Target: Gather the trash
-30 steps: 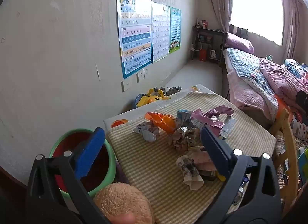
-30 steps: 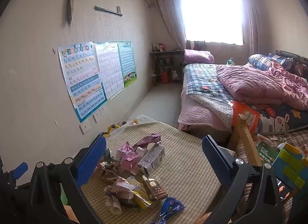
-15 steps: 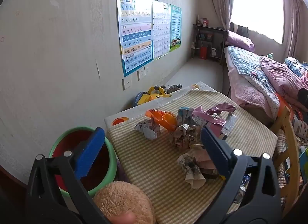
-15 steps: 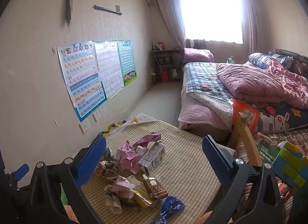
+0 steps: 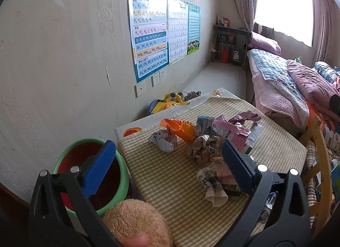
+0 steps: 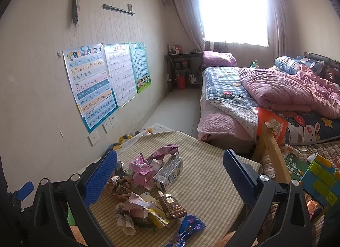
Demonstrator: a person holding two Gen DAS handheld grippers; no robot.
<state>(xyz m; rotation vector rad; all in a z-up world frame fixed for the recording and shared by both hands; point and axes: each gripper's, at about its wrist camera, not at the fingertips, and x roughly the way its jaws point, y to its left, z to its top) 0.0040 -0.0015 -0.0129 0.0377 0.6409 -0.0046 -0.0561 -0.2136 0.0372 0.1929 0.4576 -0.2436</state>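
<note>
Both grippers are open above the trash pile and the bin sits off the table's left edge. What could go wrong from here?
The trash pile is tangled, so closing the left gripper on one wrapper may drag others along. The blue wrapper lies near the table's front edge and could get knocked off. The bin sits below the table; drops can miss.

Table (image 5: 170,183): near-left stretch of checked cloth bare, open approach from the near edge. Trash pile (image 5: 208,141) fills the middle, running toward the near-right corner; far-right part bare in the right wrist view. Bin (image 5: 119,183) stands just off the left edge, mouth open upward. Plush ball (image 5: 136,221) crowds the near-left corner. Wooden chair frame (image 6: 272,153) borders the right edge.
</note>
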